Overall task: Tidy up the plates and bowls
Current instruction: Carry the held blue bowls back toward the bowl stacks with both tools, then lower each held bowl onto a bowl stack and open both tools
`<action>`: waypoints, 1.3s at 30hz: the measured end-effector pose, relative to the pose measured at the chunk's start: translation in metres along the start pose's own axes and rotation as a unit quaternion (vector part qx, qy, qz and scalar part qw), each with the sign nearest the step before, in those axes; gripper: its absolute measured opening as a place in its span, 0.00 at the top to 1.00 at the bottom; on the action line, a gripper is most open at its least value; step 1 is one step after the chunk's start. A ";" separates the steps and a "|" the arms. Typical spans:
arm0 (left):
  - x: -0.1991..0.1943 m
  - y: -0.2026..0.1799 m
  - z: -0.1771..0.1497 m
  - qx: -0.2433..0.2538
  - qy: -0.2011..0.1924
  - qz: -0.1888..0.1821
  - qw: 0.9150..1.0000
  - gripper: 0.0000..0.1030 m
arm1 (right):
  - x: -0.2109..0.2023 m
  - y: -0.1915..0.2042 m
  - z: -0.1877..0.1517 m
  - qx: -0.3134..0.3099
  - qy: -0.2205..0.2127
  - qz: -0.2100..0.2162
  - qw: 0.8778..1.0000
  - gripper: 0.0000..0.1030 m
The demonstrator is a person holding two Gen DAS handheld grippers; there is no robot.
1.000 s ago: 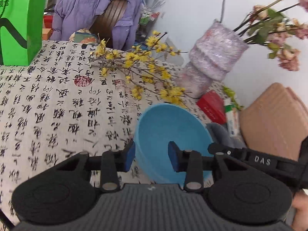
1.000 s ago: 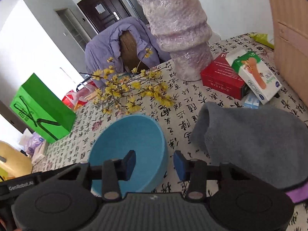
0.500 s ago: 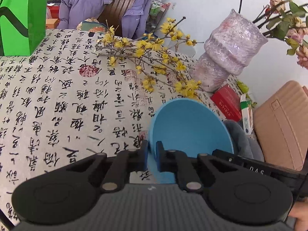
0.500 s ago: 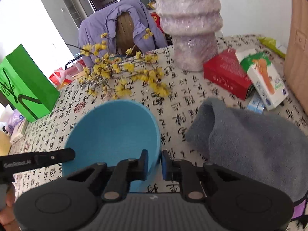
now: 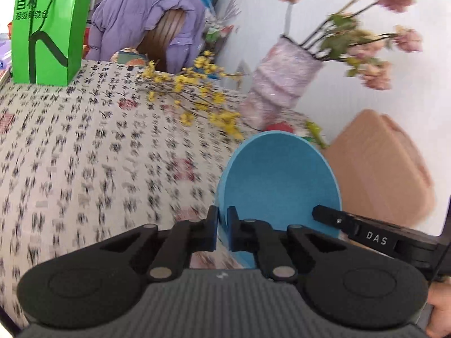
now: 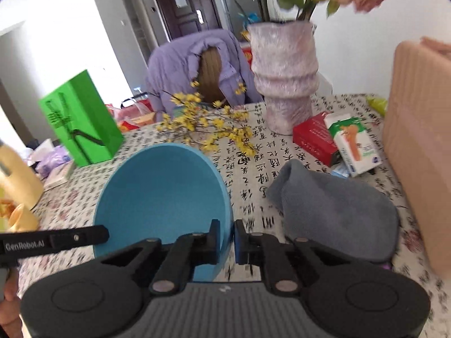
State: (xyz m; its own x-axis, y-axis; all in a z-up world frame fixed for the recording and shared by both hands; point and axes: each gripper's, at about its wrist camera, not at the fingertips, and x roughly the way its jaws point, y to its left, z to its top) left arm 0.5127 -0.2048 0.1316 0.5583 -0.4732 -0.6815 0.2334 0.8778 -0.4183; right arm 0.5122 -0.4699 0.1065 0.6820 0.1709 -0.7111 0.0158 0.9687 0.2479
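Two grippers are biting one blue bowl [image 6: 163, 194] right now. I'm pinching its near-left rim with my left gripper [image 5: 222, 232], fingers clamped tight on the thin wall, and my right gripper [image 6: 227, 242] is clamped the same way on the opposite rim. The bowl is hanging tilted between them, clear of the calligraphy tablecloth [image 6: 253, 157], over the table's near edge. A grey cloth [image 6: 338, 211] is lying just beside it, yellow blossom twigs [image 6: 205, 124] are sprawling behind, and the wrapped vase [image 6: 284, 73] is standing toward the far edge.
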 end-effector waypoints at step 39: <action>-0.178 0.067 -0.201 -0.097 -0.046 -0.012 0.994 0.92 | -0.143 0.098 -0.165 -0.103 0.020 0.082 0.991 0.88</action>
State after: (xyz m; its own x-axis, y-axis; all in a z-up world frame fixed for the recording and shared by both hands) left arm 0.2687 -0.0765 0.1041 0.6262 -0.4777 -0.6161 0.0944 0.8309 -0.5484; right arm 0.2957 -0.3699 0.1244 0.6339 0.3330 -0.6980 -0.2461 0.9425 0.2261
